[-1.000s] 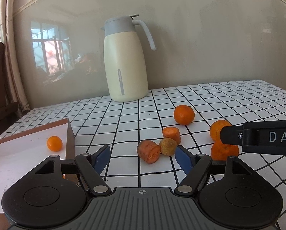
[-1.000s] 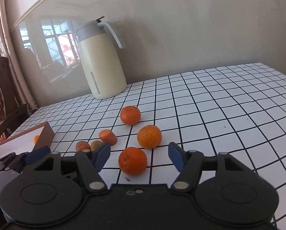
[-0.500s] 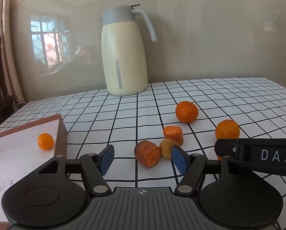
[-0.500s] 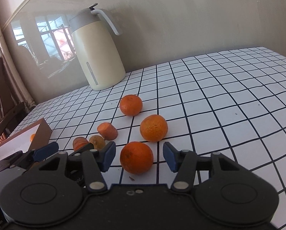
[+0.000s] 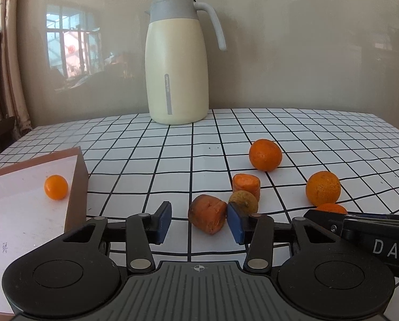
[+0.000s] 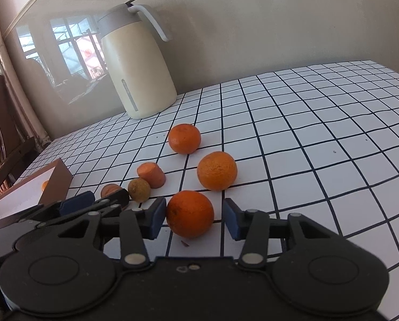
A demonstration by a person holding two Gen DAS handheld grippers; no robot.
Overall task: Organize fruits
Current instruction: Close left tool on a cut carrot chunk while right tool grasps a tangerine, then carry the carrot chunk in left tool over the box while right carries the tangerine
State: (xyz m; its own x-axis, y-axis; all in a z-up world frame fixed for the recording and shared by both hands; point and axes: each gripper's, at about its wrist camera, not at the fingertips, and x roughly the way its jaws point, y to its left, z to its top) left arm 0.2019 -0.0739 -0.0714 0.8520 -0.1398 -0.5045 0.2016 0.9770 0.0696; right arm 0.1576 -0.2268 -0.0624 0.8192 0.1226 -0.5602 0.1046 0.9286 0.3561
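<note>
A dark-ended carrot chunk [image 5: 207, 217] lies on the checked table between the blue pads of my left gripper [image 5: 199, 223]. Its jaws are closing: the right pad is at the chunk and the left pad stands clear of it. My right gripper [image 6: 193, 221] straddles the nearest orange [image 6: 190, 212], and its jaws are closing too, with a gap at the right pad. Behind lie a second carrot piece [image 5: 246, 186], a small brownish fruit [image 5: 243, 200] and two more oranges [image 6: 217, 170] [image 6: 184, 138]. A small orange [image 5: 56, 187] sits in the box [image 5: 77, 187].
A cream jug with a grey lid [image 5: 176, 61] stands at the back by the wall. The open box lies at the table's left edge, close to my left gripper. A wooden chair [image 6: 1, 133] stands beyond the left edge. The two grippers are side by side.
Both pairs of jaws have narrowed. The left gripper has moved forward, so the carrot chunk now lies between its pads. The orange sits deeper between the right gripper's pads.
</note>
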